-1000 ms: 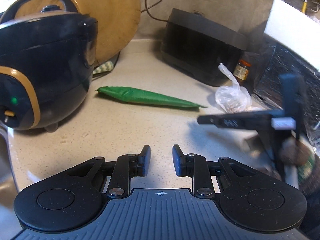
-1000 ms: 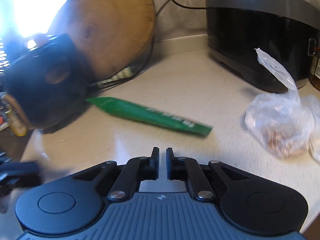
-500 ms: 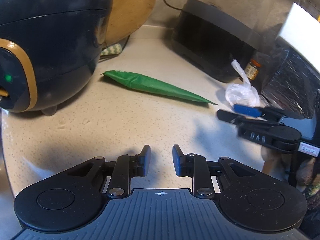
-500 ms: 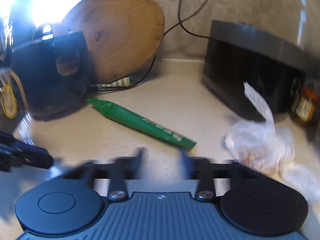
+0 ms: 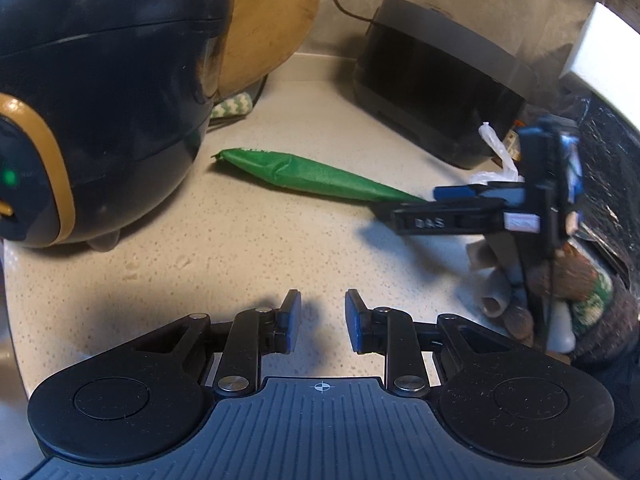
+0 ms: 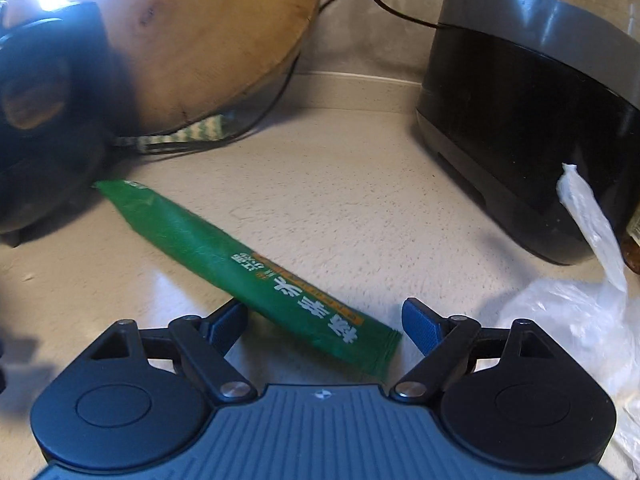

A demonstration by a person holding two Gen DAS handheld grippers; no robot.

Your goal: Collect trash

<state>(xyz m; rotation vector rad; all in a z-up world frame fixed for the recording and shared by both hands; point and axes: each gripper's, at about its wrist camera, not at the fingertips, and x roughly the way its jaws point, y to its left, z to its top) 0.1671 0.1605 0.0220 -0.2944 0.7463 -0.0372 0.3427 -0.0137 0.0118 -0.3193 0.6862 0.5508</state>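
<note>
Green wrapper [image 6: 248,280] lies on the counter [image 6: 360,208], and its near end is now between my right gripper [image 6: 324,320] jaws, which were pressed together a second ago and are closing again, not yet touching. My left gripper [image 5: 318,320] waits spread, empty.

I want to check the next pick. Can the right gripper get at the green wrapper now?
Probably yes: the right gripper already has the near end of the green wrapper between its closing jaws, pads not yet pressing, nothing between.
</note>
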